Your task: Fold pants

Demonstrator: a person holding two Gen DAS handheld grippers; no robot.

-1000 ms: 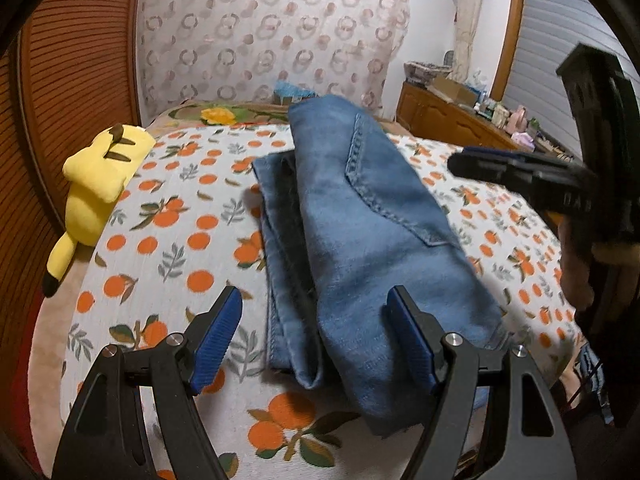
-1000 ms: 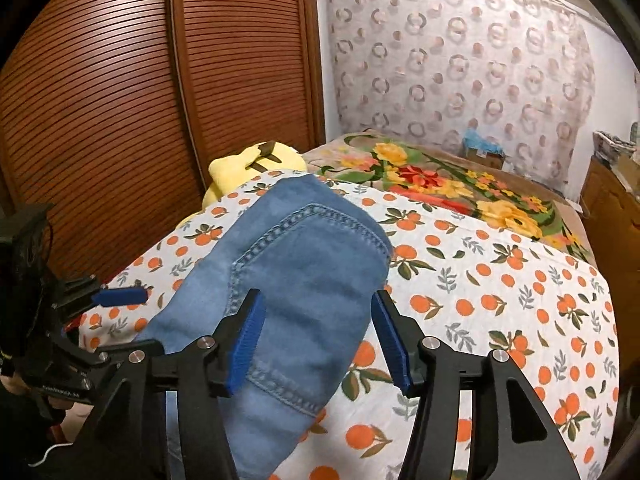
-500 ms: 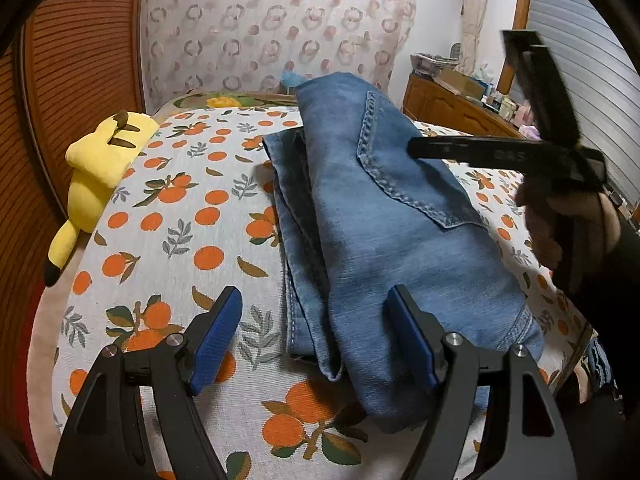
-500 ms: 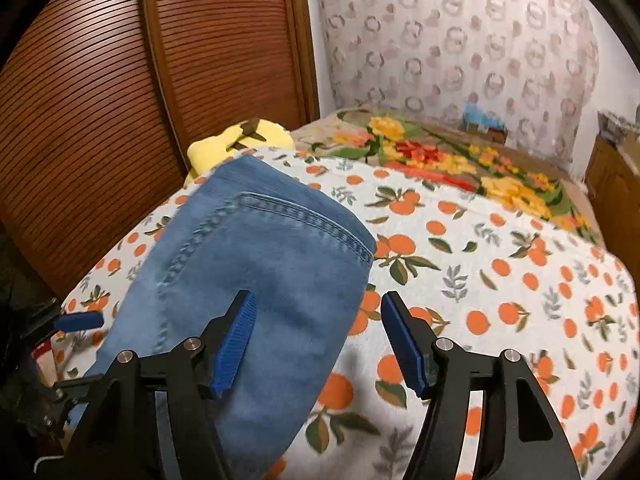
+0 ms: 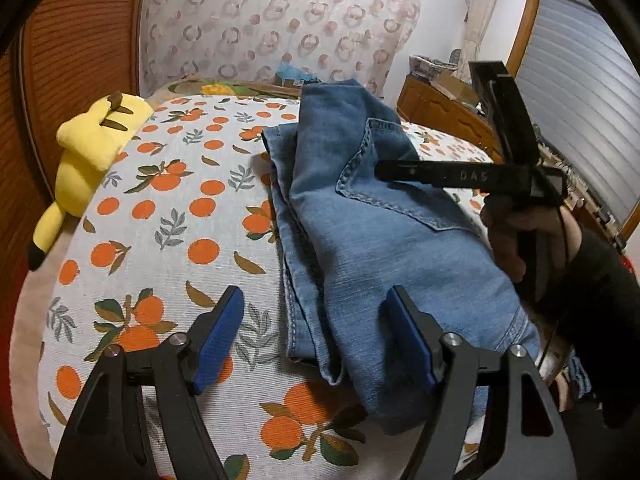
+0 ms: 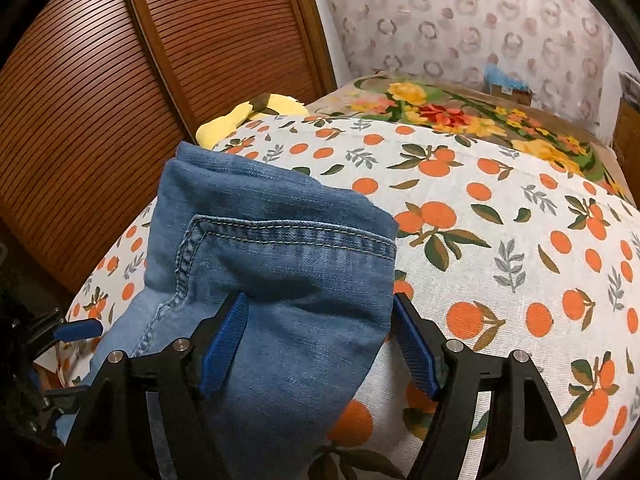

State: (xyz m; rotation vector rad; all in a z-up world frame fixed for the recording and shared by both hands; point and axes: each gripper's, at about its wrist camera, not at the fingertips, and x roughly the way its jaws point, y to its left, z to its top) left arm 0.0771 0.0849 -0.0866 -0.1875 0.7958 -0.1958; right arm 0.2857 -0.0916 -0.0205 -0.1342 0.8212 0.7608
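On a bed spread with an orange-print sheet [image 5: 168,216], the blue jeans [image 5: 372,240] lie folded into a long stack, back pocket uppermost, their near end at the bed's edge just ahead of my left gripper [image 5: 316,336]. Those tongs hover released, both blue pads apart and clear of the denim. My right gripper [image 6: 320,336] is spread wide as well, its pads straddling the raised far end of the jeans [image 6: 276,264]; whether either pad presses the cloth I cannot tell, but nothing is pinched. A yellow plush toy [image 5: 92,148] sits well apart at the sheet's left margin, against the slatted wooden doors [image 6: 100,120].

I judge the lengthwise fold done and a crosswise fold now in hand, the far end bunched and standing proud. My next move, as I read it, calls for clenching the right tongs on all the layers at that end, carrying them toward the near hem, while the left steadies the stack so the edges stay aligned.
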